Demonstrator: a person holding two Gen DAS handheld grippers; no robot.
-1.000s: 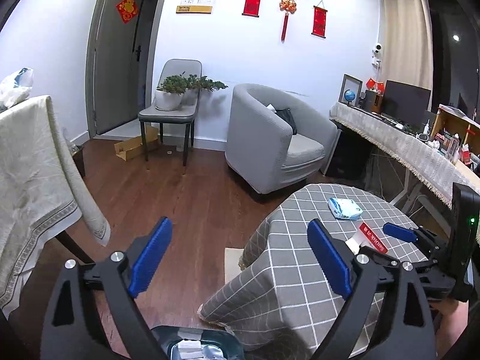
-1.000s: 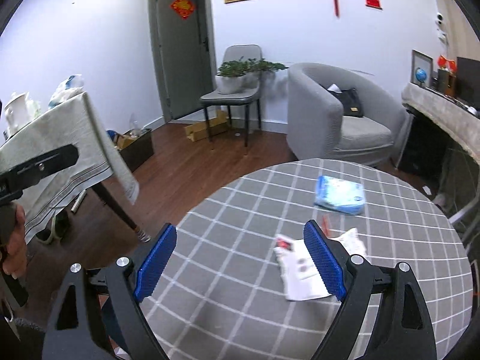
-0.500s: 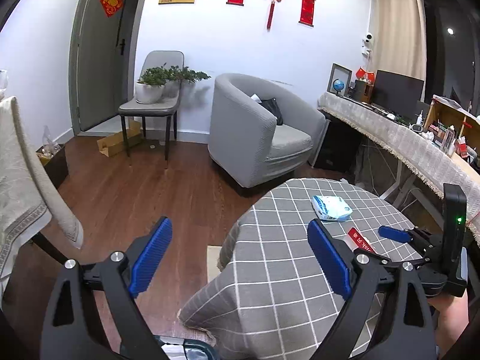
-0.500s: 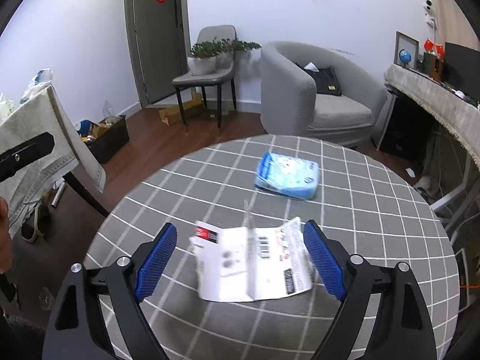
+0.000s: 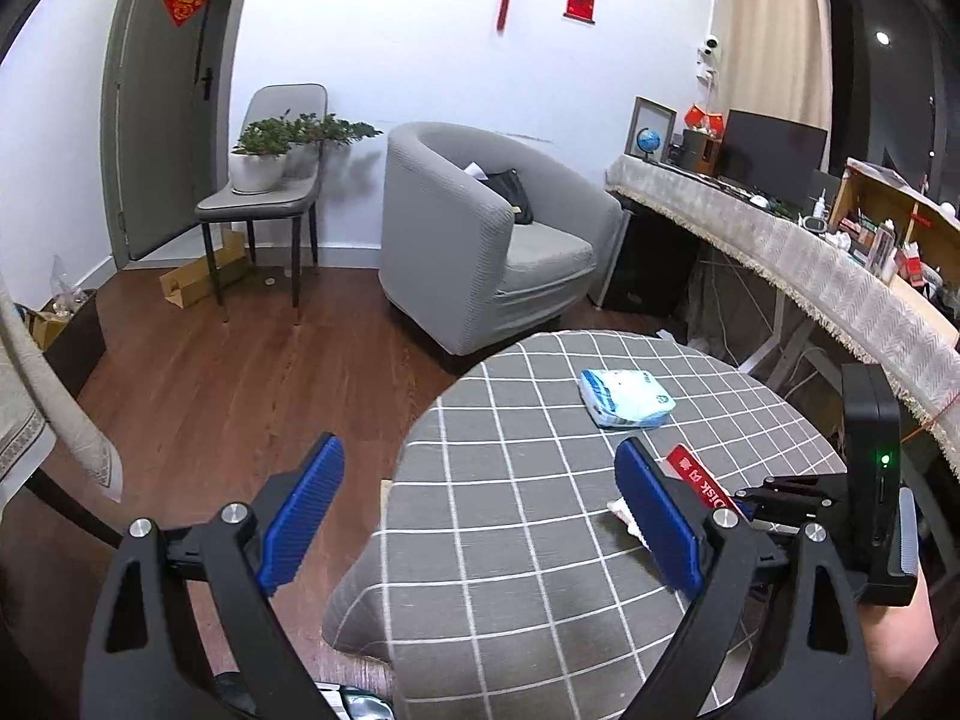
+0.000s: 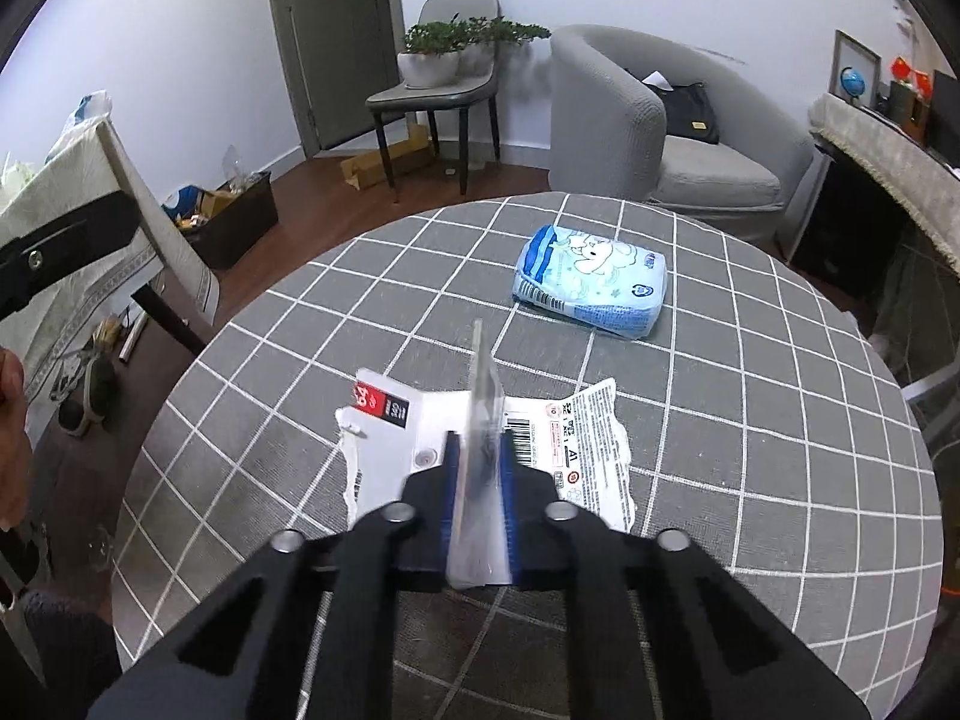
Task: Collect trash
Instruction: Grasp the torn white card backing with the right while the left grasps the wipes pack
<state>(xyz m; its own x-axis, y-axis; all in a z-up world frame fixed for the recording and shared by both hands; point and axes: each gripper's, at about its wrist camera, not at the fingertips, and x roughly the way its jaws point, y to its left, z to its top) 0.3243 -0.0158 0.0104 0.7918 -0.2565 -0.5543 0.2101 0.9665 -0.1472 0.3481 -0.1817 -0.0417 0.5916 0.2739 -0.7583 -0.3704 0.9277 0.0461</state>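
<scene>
Trash collection under way at a round table (image 6: 780, 420) draped in a grey checked cloth: the right gripper (image 6: 478, 480) has clamped its blue ribbed pads on the upright clear plastic flap of a torn card package (image 6: 558, 438), which lies near the table's near edge, its white printed backing ragged along the sides and marked with a red-and-black label. Its flat card still rests on the cloth, so the pickup appears to be at the grasp stage; the next move would call for a straight lift, firm enough that the slick, thin plastic does not slip from the pads, then a carry to wherever the trash goes, which cannot be made out with certainty here. The left gripper (image 5: 480, 516) hangs released, jaws wide and nothing between them, above the table's left edge where the cloth falls in soft folds. A soft blue-and-white tissue pack (image 6: 591, 288), pillow-shaped and glossy, sits toward the far edge, well apart from the package. Whether it counts as trash is not clear.
</scene>
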